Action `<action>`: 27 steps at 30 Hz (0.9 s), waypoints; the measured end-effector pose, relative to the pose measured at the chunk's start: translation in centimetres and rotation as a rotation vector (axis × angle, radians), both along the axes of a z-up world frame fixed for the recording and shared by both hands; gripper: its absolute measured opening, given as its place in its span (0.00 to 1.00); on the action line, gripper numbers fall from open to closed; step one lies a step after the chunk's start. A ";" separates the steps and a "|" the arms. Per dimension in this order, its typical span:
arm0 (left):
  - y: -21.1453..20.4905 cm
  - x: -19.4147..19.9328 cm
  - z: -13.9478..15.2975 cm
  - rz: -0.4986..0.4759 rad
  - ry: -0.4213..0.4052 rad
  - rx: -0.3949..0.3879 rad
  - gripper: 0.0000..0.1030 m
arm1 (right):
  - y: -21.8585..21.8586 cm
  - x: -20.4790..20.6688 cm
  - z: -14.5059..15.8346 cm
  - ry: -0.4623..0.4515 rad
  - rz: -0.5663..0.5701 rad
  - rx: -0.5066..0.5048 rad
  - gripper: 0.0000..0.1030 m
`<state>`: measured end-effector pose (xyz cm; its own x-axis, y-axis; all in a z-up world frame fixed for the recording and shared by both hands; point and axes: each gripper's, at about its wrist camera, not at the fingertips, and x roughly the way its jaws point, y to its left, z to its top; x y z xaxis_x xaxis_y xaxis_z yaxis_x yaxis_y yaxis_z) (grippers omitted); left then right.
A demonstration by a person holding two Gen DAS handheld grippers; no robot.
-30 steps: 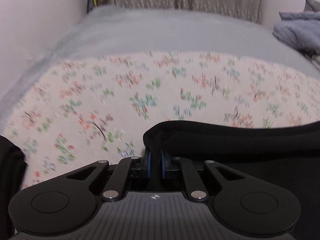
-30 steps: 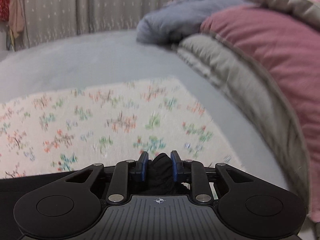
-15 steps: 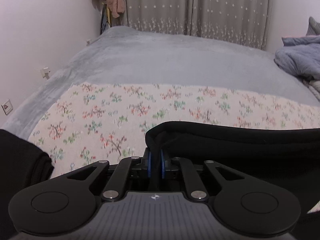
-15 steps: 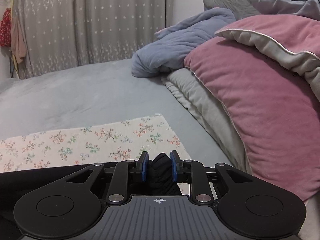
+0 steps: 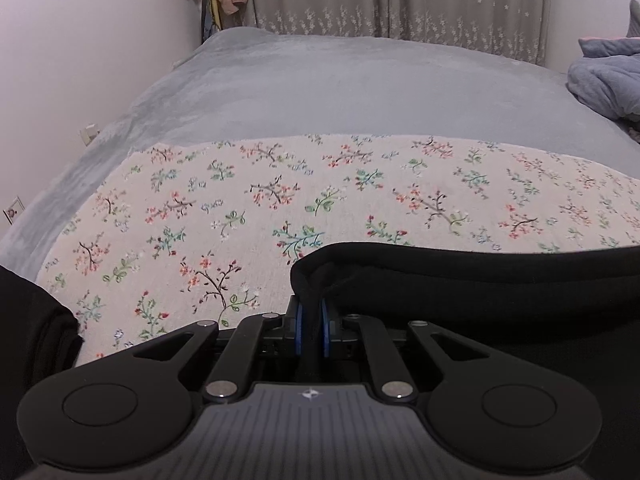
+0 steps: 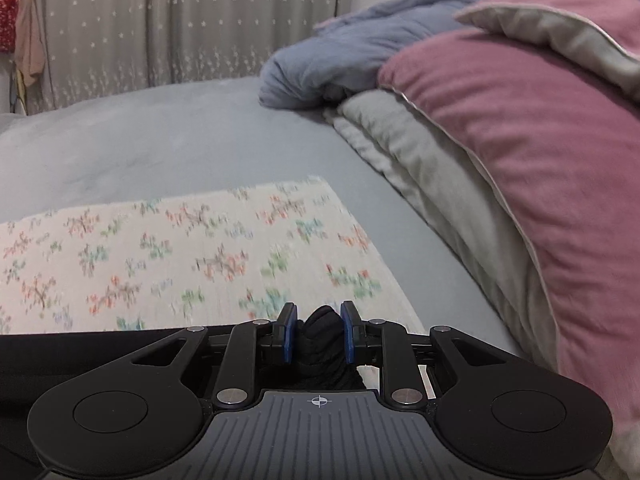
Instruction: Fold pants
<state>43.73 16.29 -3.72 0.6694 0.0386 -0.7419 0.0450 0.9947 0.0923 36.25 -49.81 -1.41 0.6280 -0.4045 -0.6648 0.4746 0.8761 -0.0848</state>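
The black pants [image 5: 480, 280] hang stretched between my two grippers above a floral cloth [image 5: 280, 200] on the bed. My left gripper [image 5: 311, 320] is shut on the pants' edge; the fabric runs off to the right. Another black part of the pants [image 5: 32, 328] shows at the lower left. In the right wrist view my right gripper [image 6: 318, 328] is shut on a bunched black fold of the pants [image 6: 320, 336], and the fabric stretches left [image 6: 80, 348] over the floral cloth [image 6: 180, 248].
The grey bed cover [image 5: 360, 92] extends to star-patterned curtains [image 5: 400, 0]. A wall [image 5: 80, 60] runs along the left. A pink pillow [image 6: 540, 160], grey pillows [image 6: 420, 152] and a crumpled blue blanket [image 6: 352, 60] lie to the right.
Both grippers rose and tilted up, then dipped back toward the floral cloth, holding the pants throughout. The right view is blurred with motion now.
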 end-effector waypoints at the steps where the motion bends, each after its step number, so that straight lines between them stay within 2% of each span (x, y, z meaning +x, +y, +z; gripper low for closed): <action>1: 0.2 0.1 -0.4 0.005 0.003 -0.007 0.19 | -0.1 0.4 0.1 -0.008 -0.001 0.003 0.21; 6: 0.5 -1.2 -0.1 0.020 -0.031 -0.036 0.19 | 0.7 0.7 -0.4 0.015 0.005 -0.034 0.21; 9: 1.1 -3.4 2.2 -0.004 -0.082 -0.082 0.19 | 0.4 -1.9 1.5 -0.051 -0.002 0.005 0.21; 14: 3.1 -10.0 6.3 -0.022 -0.201 -0.162 0.19 | 0.2 -9.2 6.9 -0.177 0.011 0.061 0.21; 18: 4.4 -16.9 7.6 -0.054 -0.269 -0.153 0.19 | 0.9 -17.8 9.2 -0.252 0.059 0.097 0.21; 22: 4.3 -22.6 7.0 -0.114 -0.272 -0.088 0.20 | 1.1 -24.3 7.4 -0.193 0.088 0.117 0.21; 27: 4.2 -25.3 6.7 -0.146 -0.260 -0.034 0.19 | 1.6 -28.9 4.8 -0.144 0.078 0.142 0.21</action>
<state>18.38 20.44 2.99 0.8339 -0.0944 -0.5438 0.1671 0.9822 0.0858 7.37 -48.18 3.38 0.7461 -0.2597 -0.6131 0.4034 0.9089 0.1059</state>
